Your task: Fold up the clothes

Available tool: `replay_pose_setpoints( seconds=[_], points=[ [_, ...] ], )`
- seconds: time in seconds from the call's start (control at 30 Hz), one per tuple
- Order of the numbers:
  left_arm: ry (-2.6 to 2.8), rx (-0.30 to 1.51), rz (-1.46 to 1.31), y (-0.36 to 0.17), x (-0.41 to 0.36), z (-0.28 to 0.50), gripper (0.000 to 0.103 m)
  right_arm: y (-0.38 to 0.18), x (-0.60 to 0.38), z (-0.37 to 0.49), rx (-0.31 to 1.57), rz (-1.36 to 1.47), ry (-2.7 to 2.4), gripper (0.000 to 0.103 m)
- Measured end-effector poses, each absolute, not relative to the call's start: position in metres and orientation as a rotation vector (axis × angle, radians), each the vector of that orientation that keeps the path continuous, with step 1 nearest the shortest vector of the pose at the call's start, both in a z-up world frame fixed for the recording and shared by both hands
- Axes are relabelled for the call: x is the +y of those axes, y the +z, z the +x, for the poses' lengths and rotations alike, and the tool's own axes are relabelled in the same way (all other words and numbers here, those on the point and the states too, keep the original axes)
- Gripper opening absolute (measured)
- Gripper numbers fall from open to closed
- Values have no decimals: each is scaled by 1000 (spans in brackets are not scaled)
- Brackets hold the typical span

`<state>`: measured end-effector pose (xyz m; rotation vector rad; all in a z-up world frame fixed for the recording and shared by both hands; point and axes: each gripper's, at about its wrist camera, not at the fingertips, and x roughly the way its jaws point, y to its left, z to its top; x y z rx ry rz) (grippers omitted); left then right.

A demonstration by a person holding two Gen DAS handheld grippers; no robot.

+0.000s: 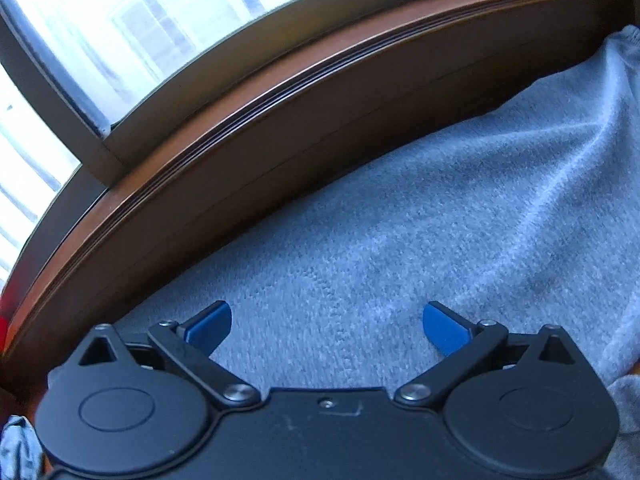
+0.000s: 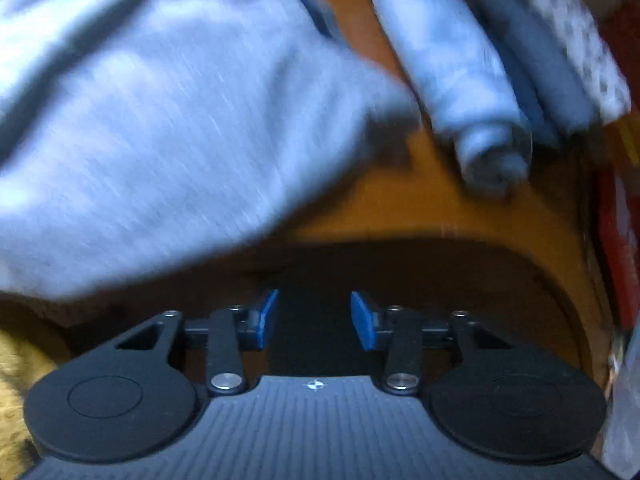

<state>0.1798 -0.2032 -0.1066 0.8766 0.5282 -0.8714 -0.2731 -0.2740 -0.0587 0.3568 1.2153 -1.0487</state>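
Note:
A light grey knit garment [image 1: 400, 240] lies spread on the table, reaching up to the window sill. My left gripper [image 1: 327, 322] hovers just over it with its blue pads spread wide and nothing between them. In the blurred right wrist view the same grey garment [image 2: 160, 112] fills the upper left and hangs over the table's front edge. My right gripper [image 2: 314, 320] sits below that edge, right of the cloth, its blue pads partly apart with only dark space between them.
A brown wooden window sill [image 1: 280, 128] and bright window [image 1: 140, 20] stand right behind the garment. On the wooden table [image 2: 400, 200], a rolled pale blue cloth [image 2: 460, 76], a darker blue-grey roll [image 2: 540, 60] and a patterned white piece [image 2: 572, 36] lie at the right. Something red [image 2: 620, 220] stands at the far right.

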Motion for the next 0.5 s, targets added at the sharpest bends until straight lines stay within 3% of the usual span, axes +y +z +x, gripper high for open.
replay_pose_setpoints(
  seconds=[0.07,0.17,0.23,0.5],
  points=[
    [-872,517,864,-104,-208,176,102,-28,-276,-267,1077,308,-1032,47],
    [-880,508,833,-99,-224,167,102,-1,-316,-253,851,246,-953,66],
    [-910,544,803,-97,-240,160,102,-3,-353,-239,779,222,-874,66],
    [-888,567,825,-108,-271,141,102,-69,-470,-185,831,318,-620,58]
  ],
)
